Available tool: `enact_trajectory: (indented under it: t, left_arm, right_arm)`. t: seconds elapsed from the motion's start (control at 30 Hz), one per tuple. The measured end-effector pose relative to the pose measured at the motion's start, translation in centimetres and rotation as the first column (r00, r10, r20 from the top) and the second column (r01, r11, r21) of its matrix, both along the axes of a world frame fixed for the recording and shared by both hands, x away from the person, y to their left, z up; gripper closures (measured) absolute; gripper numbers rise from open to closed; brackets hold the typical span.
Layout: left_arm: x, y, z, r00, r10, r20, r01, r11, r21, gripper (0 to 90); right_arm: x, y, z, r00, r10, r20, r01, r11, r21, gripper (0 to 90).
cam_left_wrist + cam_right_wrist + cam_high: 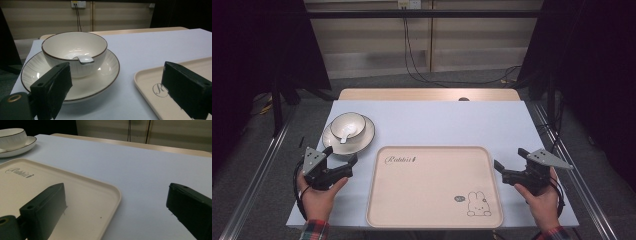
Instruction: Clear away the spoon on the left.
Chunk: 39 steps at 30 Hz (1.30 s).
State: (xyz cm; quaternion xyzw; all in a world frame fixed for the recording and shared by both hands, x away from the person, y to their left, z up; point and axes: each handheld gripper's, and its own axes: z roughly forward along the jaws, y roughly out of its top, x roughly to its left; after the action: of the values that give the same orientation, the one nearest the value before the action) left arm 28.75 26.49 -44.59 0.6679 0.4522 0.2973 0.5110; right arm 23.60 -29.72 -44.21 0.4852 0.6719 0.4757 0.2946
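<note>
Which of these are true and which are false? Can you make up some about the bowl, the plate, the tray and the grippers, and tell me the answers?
1. The bowl sits on the plate. True.
2. A spoon lies inside the bowl. True.
3. The tray holds the bowl and plate. False: they stand on the table, off the tray's far left corner, and nothing lies on the tray.
4. The left gripper is clamped on the plate's rim. False: its jaws stand open, short of the plate.
5. The right gripper is open, near the tray's right edge. True.
6. The tray has a cat drawn on it. False: it is a rabbit.
</note>
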Motion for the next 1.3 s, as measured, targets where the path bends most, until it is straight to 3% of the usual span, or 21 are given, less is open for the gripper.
enact_trajectory:
  t: [0.17, 0.47, 0.73, 0.87, 1.07, 1.3]
  left_arm:
    - [0.5, 0.1, -0.1, 0.9998, 0.020, -0.007, -0.020, 0.9997, 0.014, 10.2]
    - [2.1, -0.2, -0.6, 0.9983, 0.052, -0.025, -0.052, 0.9986, -0.005, 11.6]
    - [3.1, -0.4, -1.1, 0.9963, 0.080, -0.030, -0.079, 0.9965, 0.025, 16.5]
    - [3.4, -0.3, -1.3, 0.9937, 0.112, -0.009, -0.111, 0.9912, 0.071, 23.0]
    - [3.7, 0.0, -1.2, 0.9910, 0.133, 0.014, -0.134, 0.9894, 0.057, 31.6]
    - [4.0, 0.1, -1.5, 0.9915, 0.130, -0.005, -0.129, 0.9899, 0.058, 43.7]
  right_arm:
    - [0.4, 0.3, -0.1, 0.9999, 0.011, 0.000, -0.011, 0.9999, -0.011, 2.2]
    - [0.7, 0.4, -0.2, 0.9999, 0.014, 0.001, -0.014, 0.9999, -0.003, 2.6]
    - [0.5, 0.5, -0.1, 0.9998, 0.022, -0.001, -0.022, 0.9997, -0.007, 2.8]
    - [0.3, 0.6, -0.1, 0.9997, 0.024, 0.000, -0.024, 0.9997, -0.007, 2.9]
    - [0.2, 0.6, -0.1, 0.9997, 0.024, -0.003, -0.024, 0.9997, -0.009, 2.9]
    - [0.1, 0.6, -0.1, 0.9996, 0.029, -0.005, -0.029, 0.9995, -0.008, 2.9]
